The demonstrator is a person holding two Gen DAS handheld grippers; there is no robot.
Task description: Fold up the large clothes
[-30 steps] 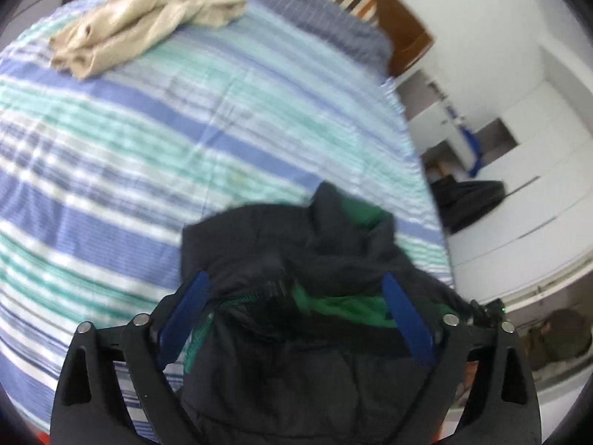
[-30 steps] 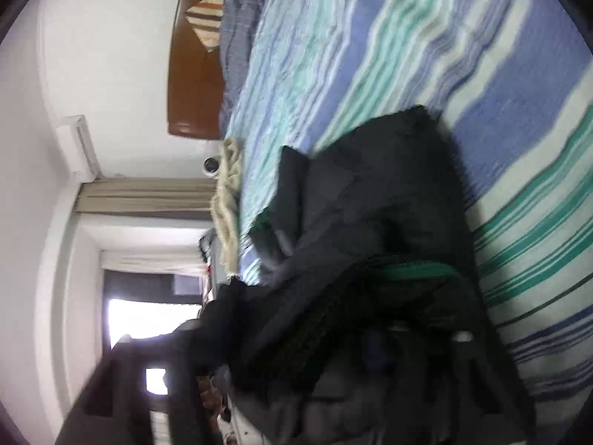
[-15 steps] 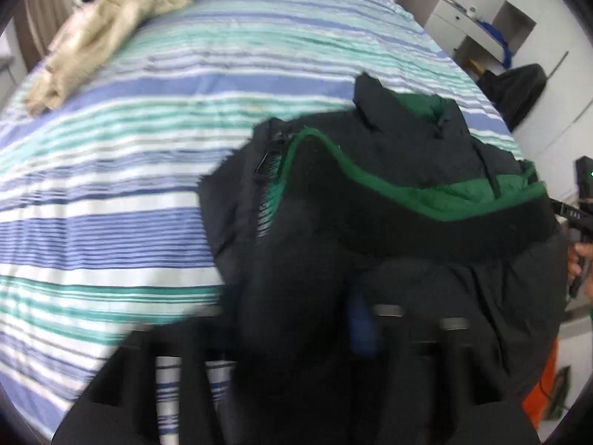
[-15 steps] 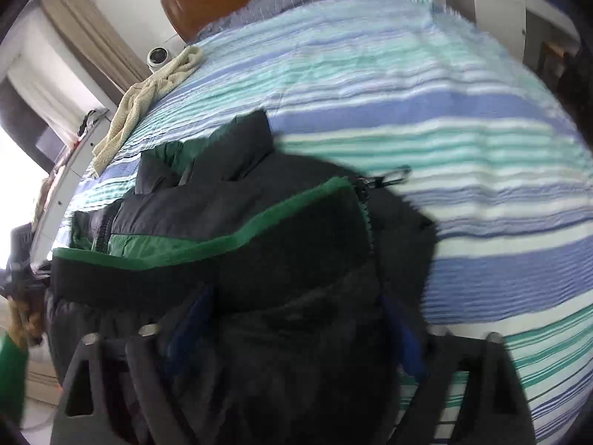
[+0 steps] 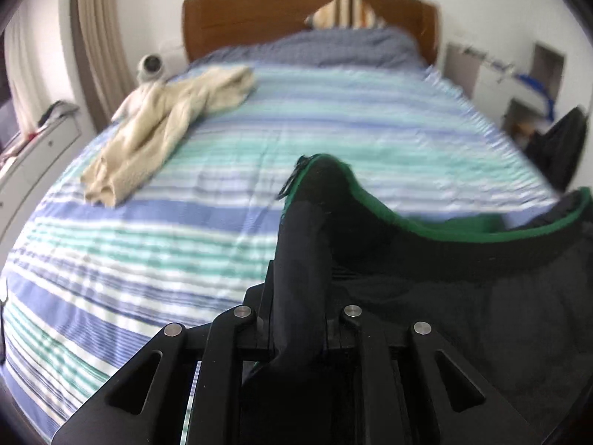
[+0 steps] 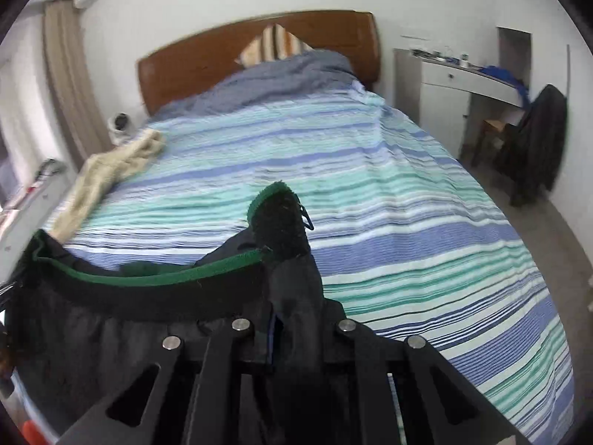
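Jacket [image 5: 426, 259]: black, green-trimmed hem; held up at the near edge of the bed, hem sagging between the two grippers, body hanging below out of sight.
Drawer unit [image 5: 33, 148]: pale, far left beside the bed, clutter on top.
Curtain [image 5: 96, 48]: beige, left wall.
Beige garment [image 5: 159, 126]: crumpled, lying on the left far part of the bed, well apart from the jacket.
Small round device [image 5: 150, 66]: white, at the bed's far left corner, just beyond the beige garment.
Left gripper [image 5: 300, 304]: jaws just been closing; now clamped on the jacket's left hem corner, cloth bunched between the fingers and rising past the tips.
Bed [image 6: 407, 204]: blue, teal and white striped cover, fills the middle.
Right gripper [image 6: 296, 307]: jaws just been closing; now pinched on the jacket's right hem corner, zip pull [image 6: 305, 218] dangling at the tip.
Headboard [image 6: 207, 59]: brown wood, far end.
Striped pillow [image 6: 274, 46]: against headboard, above grey-blue bedding [image 6: 281, 81].
White desk [image 6: 467, 78]: right wall.
Chair [image 6: 533, 141]: far right, dark clothing draped over it.
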